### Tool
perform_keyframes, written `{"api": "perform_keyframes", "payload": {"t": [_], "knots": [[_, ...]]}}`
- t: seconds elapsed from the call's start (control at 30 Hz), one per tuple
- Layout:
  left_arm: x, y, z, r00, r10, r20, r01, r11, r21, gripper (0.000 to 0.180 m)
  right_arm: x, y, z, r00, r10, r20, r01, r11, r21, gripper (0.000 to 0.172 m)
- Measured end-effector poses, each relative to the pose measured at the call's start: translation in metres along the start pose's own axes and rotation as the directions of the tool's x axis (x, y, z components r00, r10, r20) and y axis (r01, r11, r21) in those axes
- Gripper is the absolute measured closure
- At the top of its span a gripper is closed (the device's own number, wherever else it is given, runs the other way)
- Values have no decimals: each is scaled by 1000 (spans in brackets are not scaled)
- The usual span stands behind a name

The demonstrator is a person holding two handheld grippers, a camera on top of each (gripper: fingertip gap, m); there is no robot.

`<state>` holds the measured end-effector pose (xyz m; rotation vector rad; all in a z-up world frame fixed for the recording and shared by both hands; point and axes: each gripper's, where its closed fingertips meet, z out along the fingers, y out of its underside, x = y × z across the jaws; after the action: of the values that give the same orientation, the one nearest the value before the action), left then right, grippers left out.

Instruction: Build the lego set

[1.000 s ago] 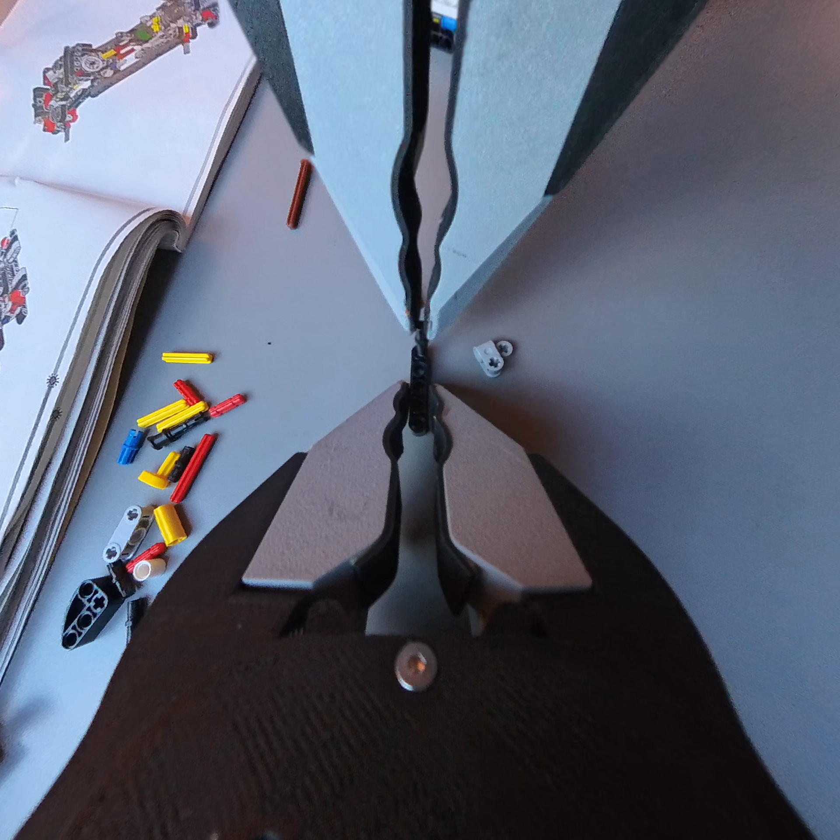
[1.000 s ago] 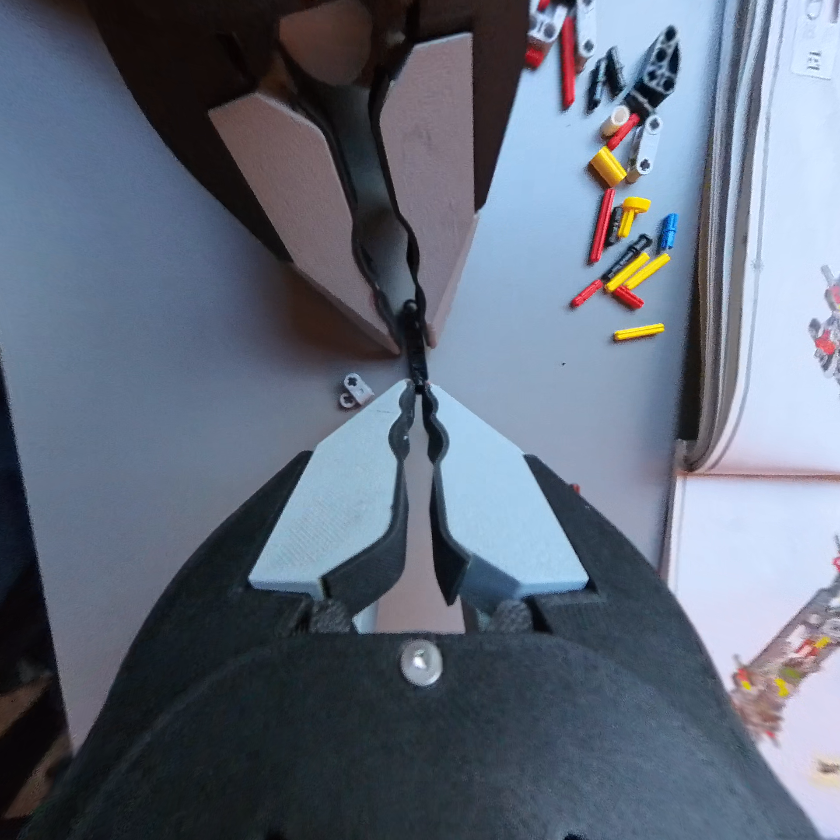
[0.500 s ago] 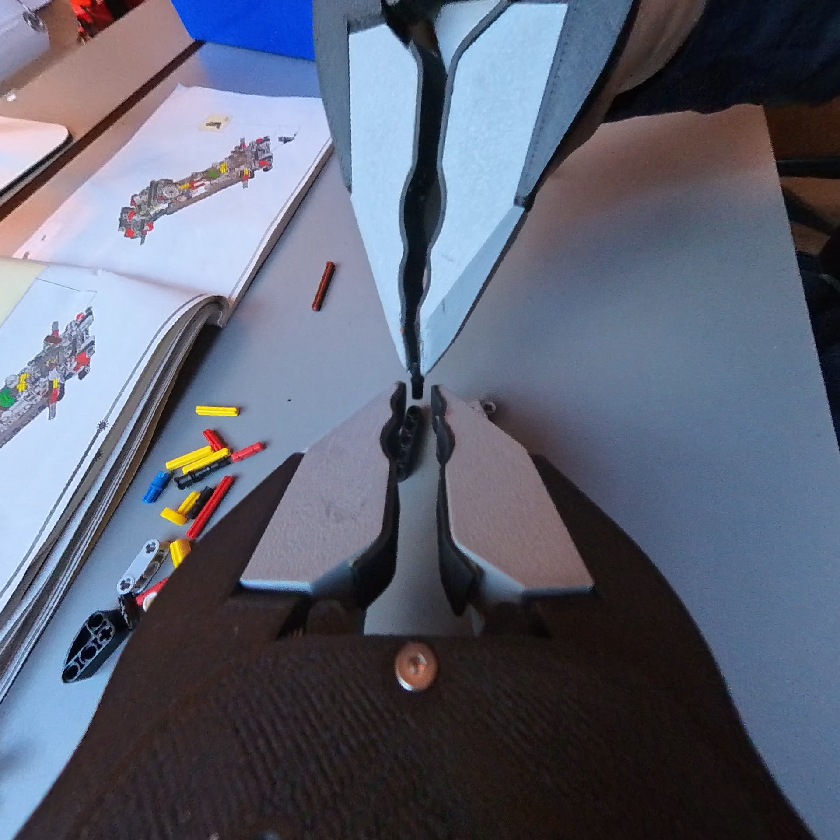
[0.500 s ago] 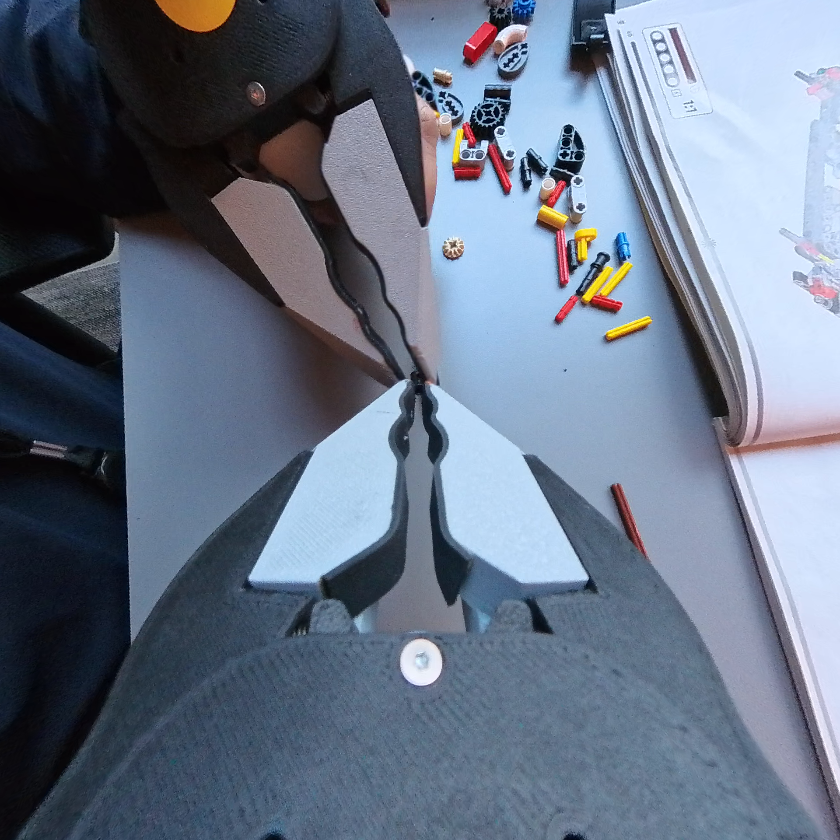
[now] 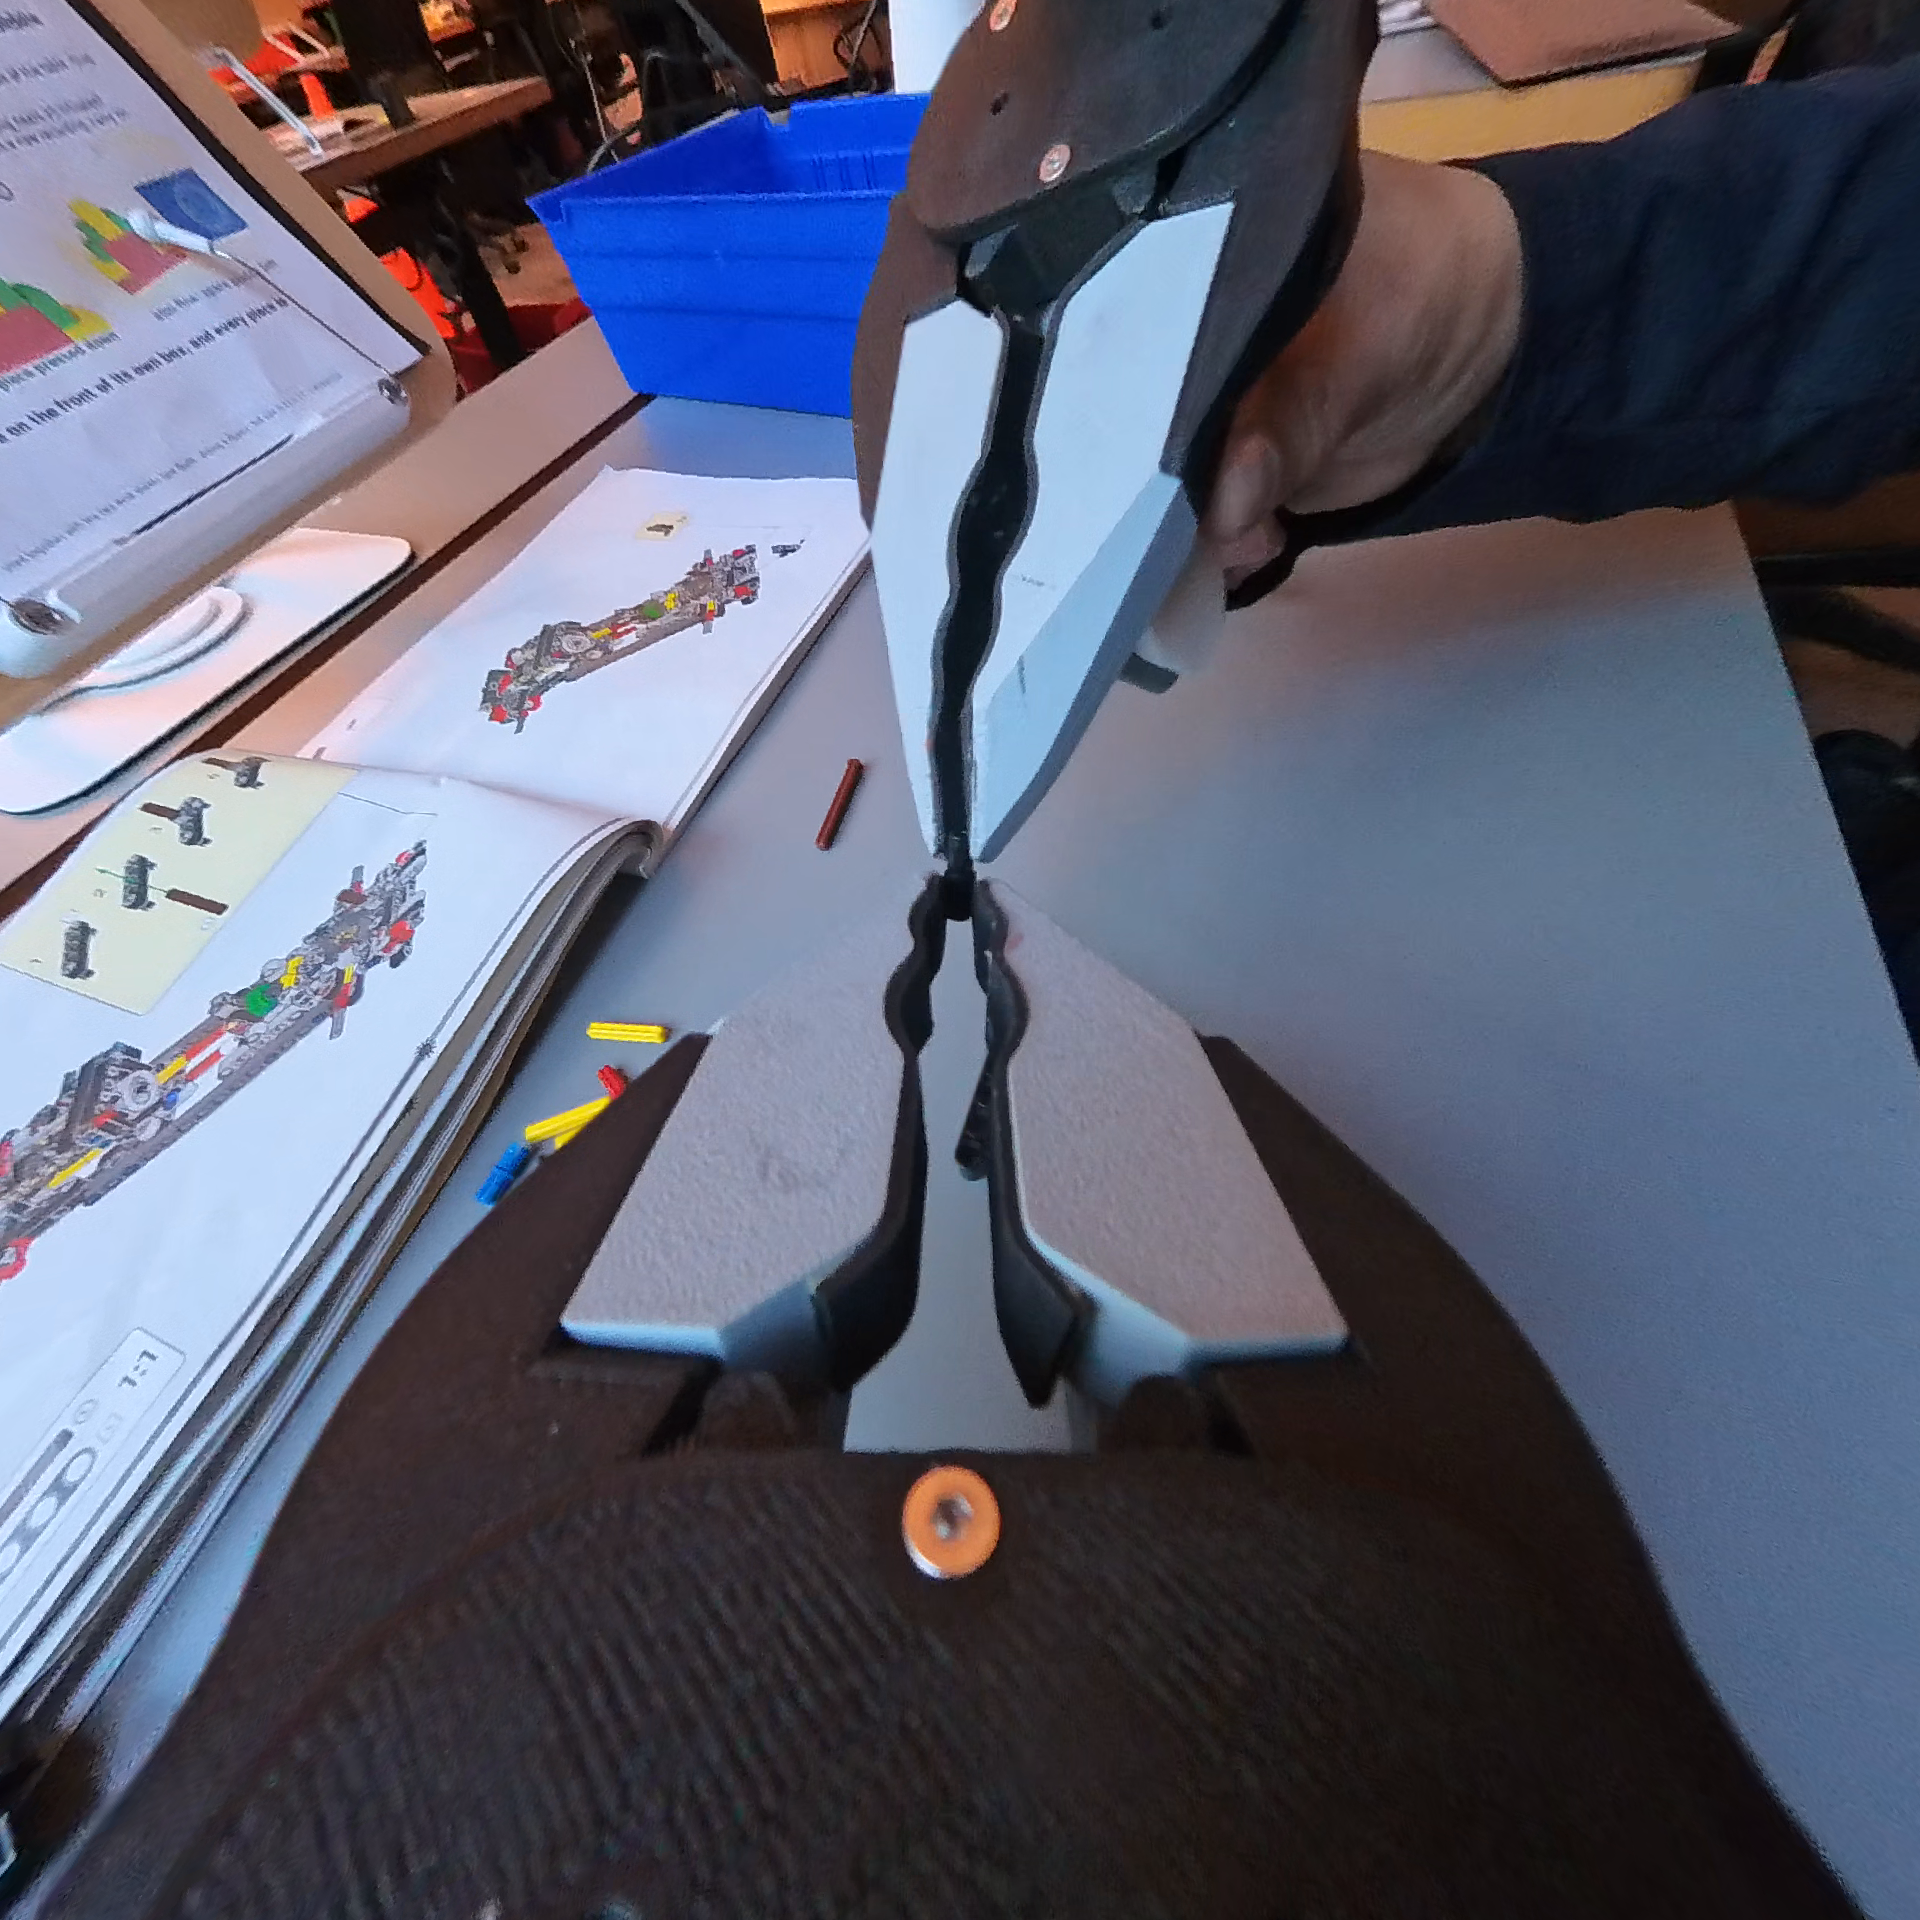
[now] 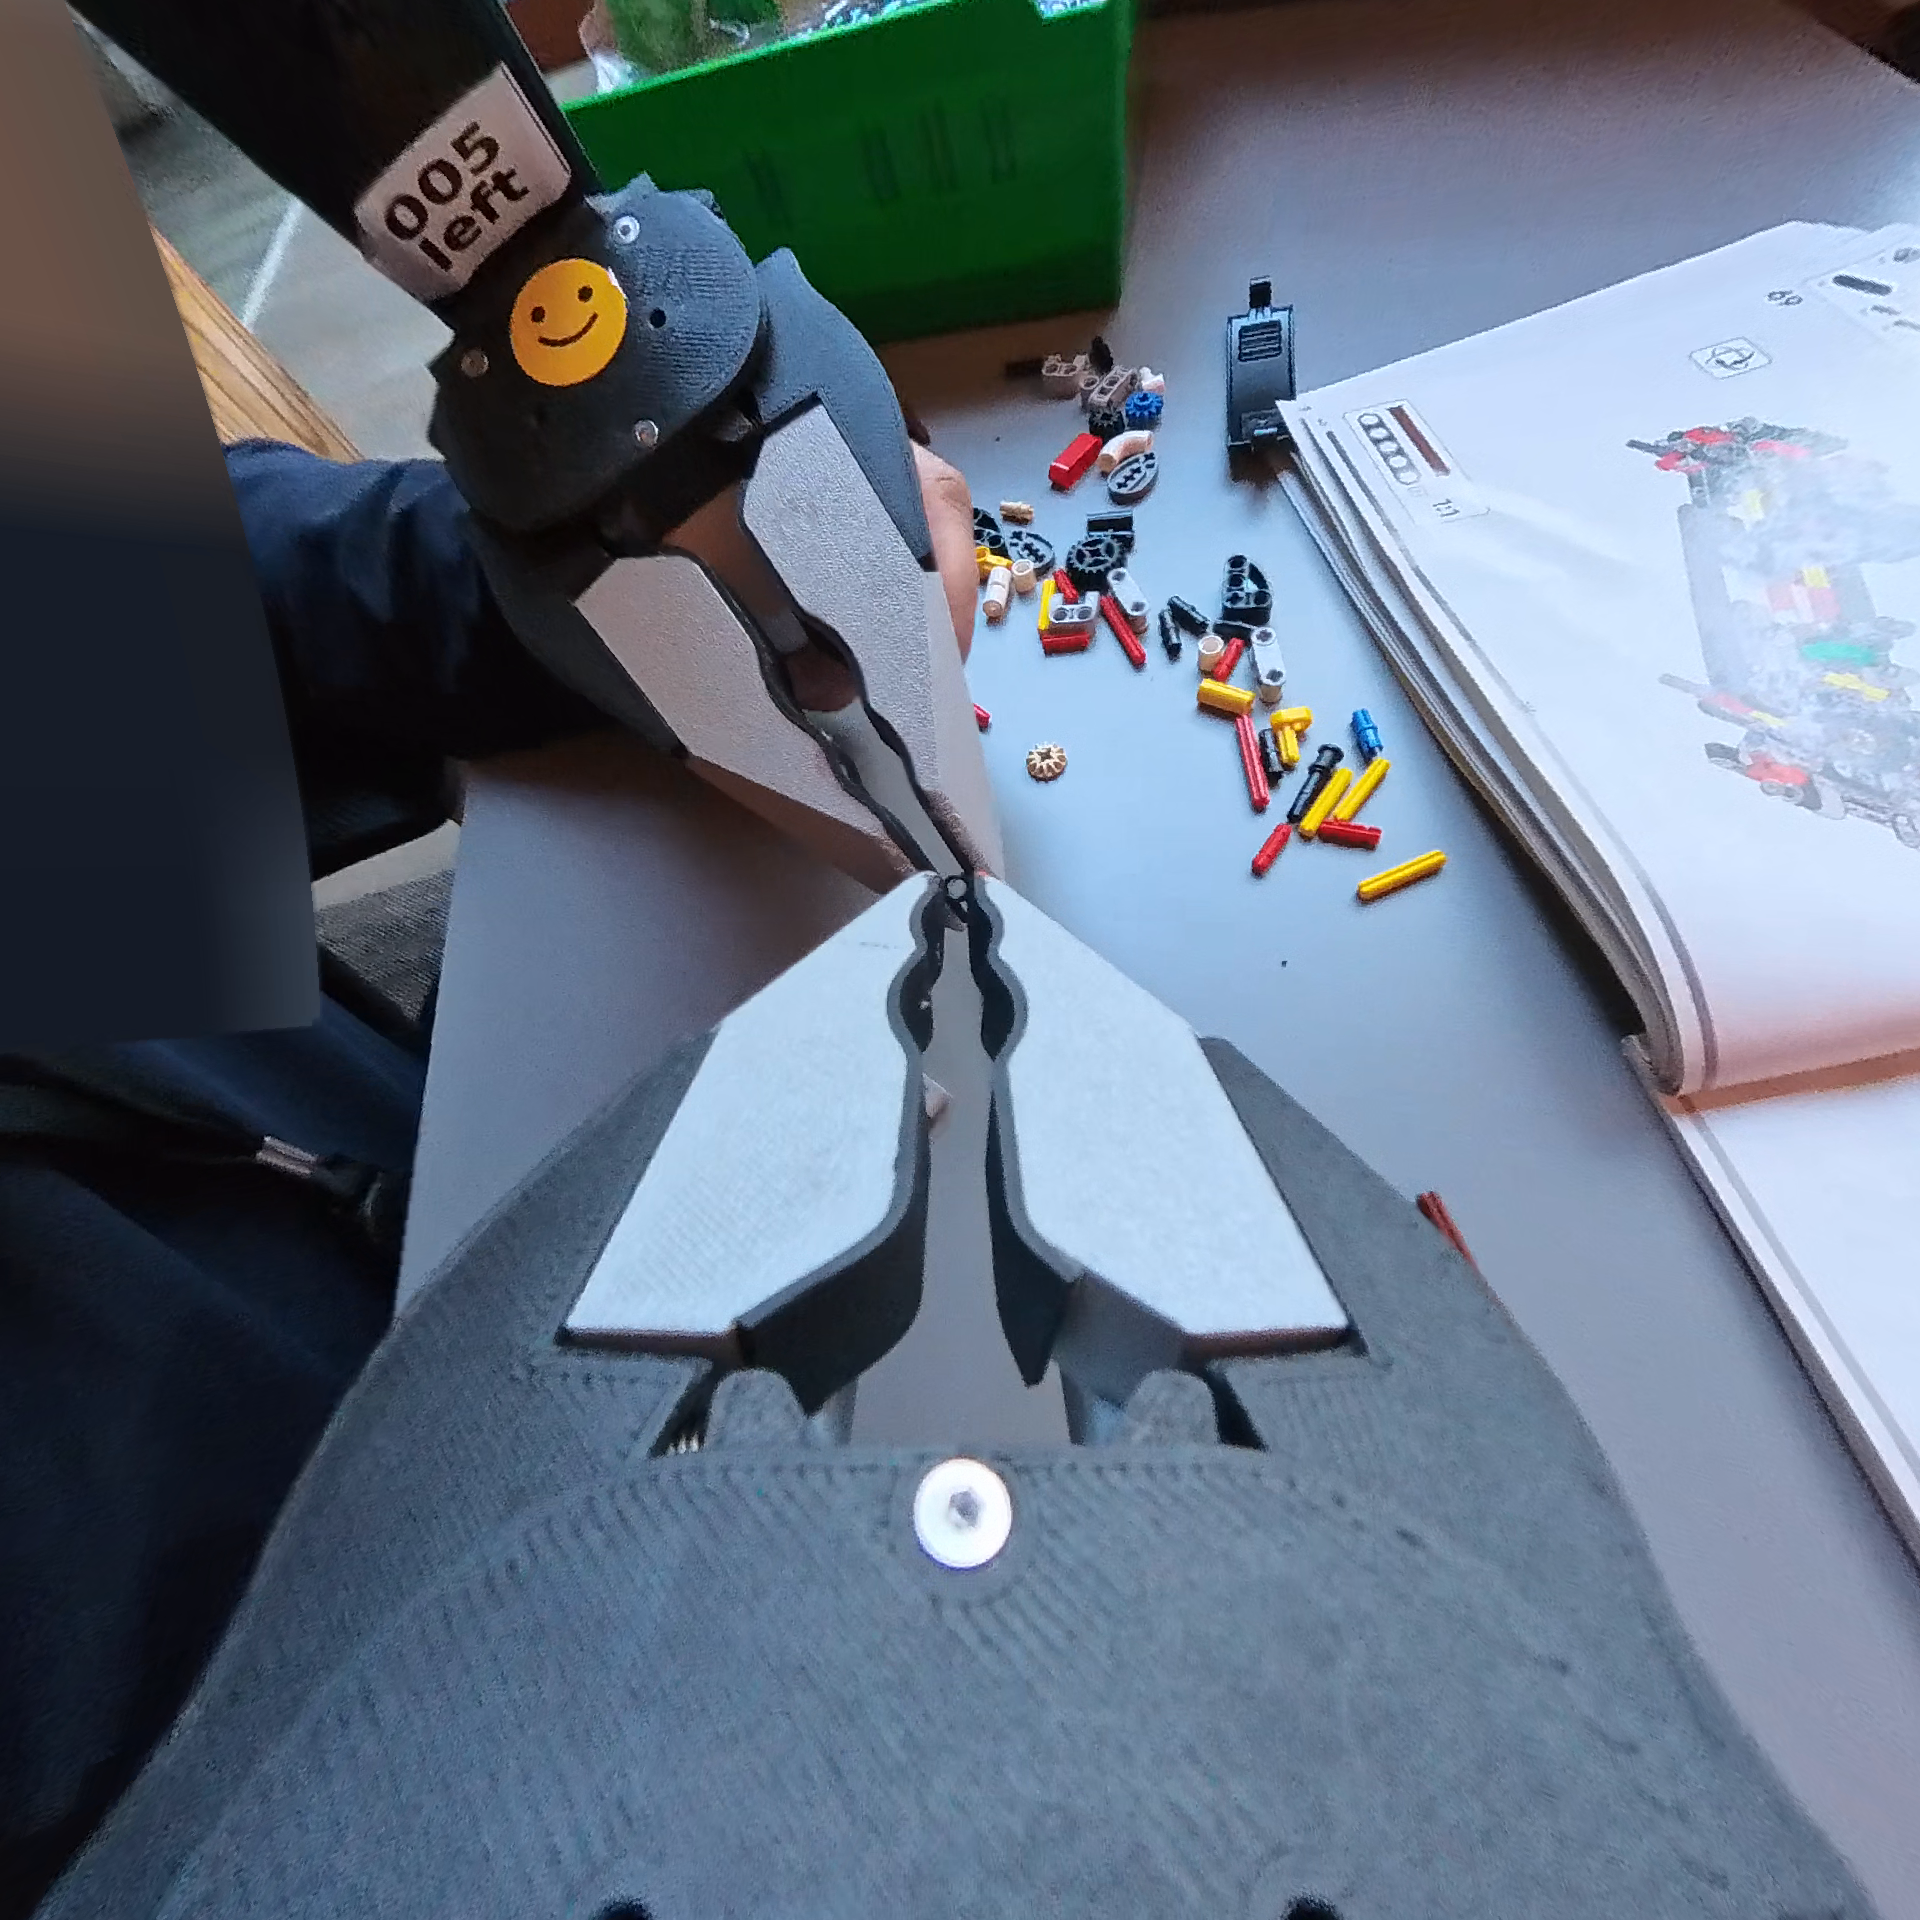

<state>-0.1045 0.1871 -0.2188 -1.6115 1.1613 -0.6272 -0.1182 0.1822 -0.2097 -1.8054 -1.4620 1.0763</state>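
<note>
Above grey table (image 5: 1455,935), both tongs (tip-to-tip) pinch black piece (image 5: 953,902)

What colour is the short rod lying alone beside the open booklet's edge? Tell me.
Reddish brown, best seen in the left wrist view.

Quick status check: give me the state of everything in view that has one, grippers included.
Left gripper: shut on a small black piece, lifted off the table.
Right gripper: shut on the same black piece, tip to tip with the left.
Instruction booklet: open, lying flat.
Blue bin: upright, open-topped.
Green bin: upright.
Brown axle: lying loose.
</note>
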Motion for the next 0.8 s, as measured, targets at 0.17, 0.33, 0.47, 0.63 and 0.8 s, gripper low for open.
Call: {"api": "perform_keyframes", "payload": {"t": [0.17, 0.33, 0.47, 0.63, 0.8], "knots": [[0, 1, 1, 1000, -25, 2, 25, 1000, -3, 178, 2, 0, 0, 995, -76, -68, 74, 997, -34, 172], [-6, -4, -3, 992, -124, -14, 125, 991, 45, 171, 3, -6, -4, 997, -42, -69, 42, 999, -7, 172], [-3, -4, -2, 996, -84, -7, 84, 996, 38, 176, 2, -5, -3, 997, -33, -64, 33, 999, -2, 172], [-2, -2, -2, 999, -38, 3, 38, 999, 21, 178, 1, -5, -2, 997, -37, -62, 37, 999, 3, 171], [-2, -5, -4, 1000, -15, 15, 14, 999, 30, 178, -1, -8, -3, 999, -16, -31, 17, 999, 30, 171]]}}
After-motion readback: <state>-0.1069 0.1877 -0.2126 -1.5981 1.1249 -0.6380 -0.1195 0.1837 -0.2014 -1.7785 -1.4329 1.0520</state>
